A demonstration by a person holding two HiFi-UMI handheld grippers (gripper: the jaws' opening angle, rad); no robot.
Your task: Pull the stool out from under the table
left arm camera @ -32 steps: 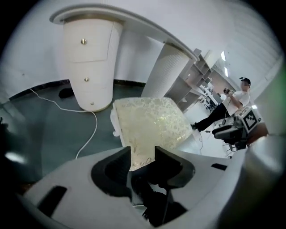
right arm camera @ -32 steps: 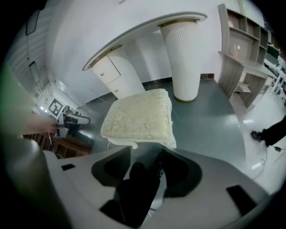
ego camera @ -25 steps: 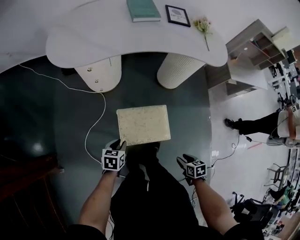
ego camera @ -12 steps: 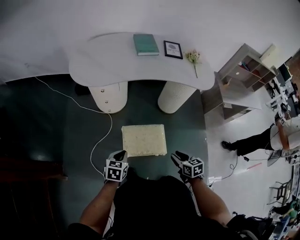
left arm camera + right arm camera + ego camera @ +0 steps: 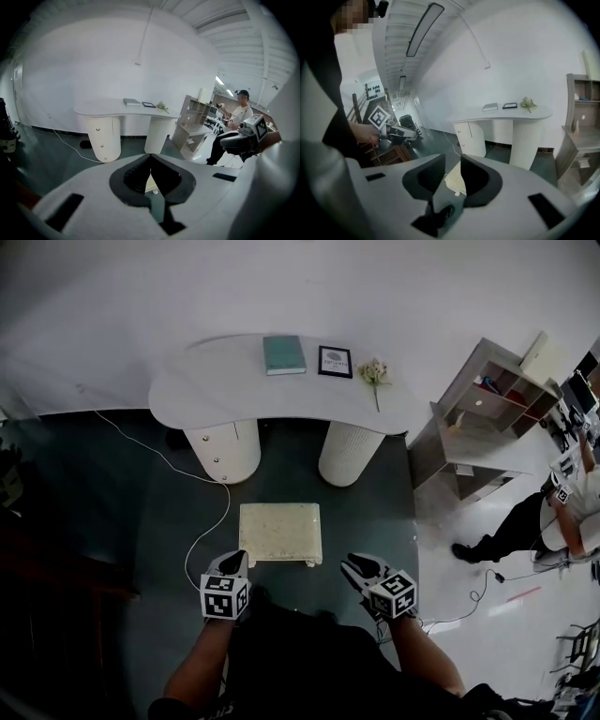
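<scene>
Head view | stool clear of table | left hand-held gripper clenched, empty | right hand-held gripper just closing, gap empty

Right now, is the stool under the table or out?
Out: the stool stands in front of the table, a gap between them.

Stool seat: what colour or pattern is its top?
The stool seat is pale cream with fine speckling, shown best in the head view.
</scene>
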